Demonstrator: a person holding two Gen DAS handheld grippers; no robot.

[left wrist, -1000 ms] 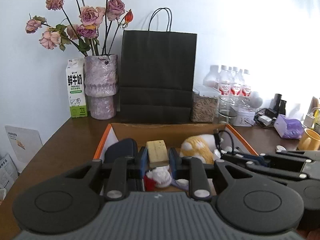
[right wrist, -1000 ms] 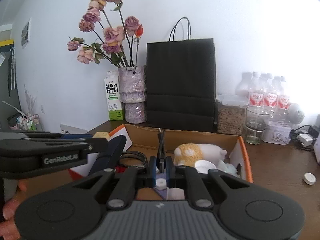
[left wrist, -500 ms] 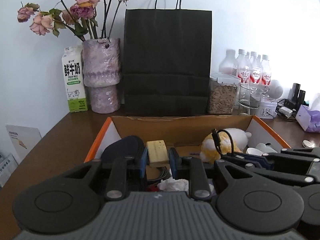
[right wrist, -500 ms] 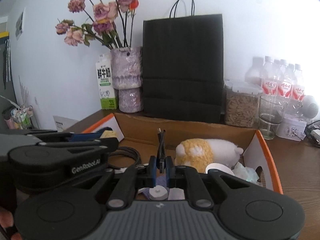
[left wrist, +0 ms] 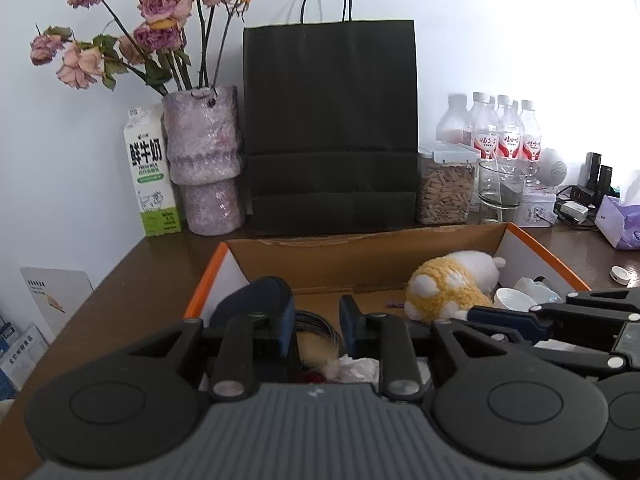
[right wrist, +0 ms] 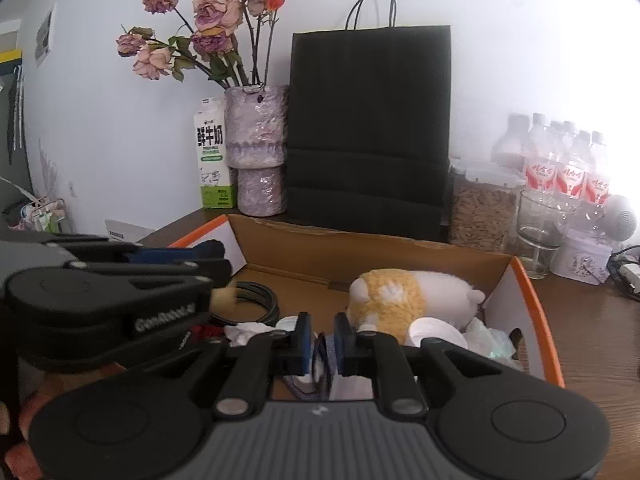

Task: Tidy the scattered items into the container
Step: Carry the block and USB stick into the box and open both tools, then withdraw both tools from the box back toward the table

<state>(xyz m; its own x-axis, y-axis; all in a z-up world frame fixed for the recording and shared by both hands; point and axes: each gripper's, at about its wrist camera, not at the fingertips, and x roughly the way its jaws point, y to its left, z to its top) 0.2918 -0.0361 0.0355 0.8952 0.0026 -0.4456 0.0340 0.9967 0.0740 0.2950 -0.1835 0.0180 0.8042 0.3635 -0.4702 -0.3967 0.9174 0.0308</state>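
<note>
Open cardboard box holds a plush toy, coiled cable and white cup.

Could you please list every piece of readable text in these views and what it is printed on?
"鲜牛奶": milk carton, large characters.
"GenRobot.AI", blurred: side of the left tool.
Small print on the carton, the red water bottle labels and the leaflet: too small or blurred to read.

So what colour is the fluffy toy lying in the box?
The fluffy toy is orange-yellow at one end and white at the other; the right wrist view shows it best.
</note>
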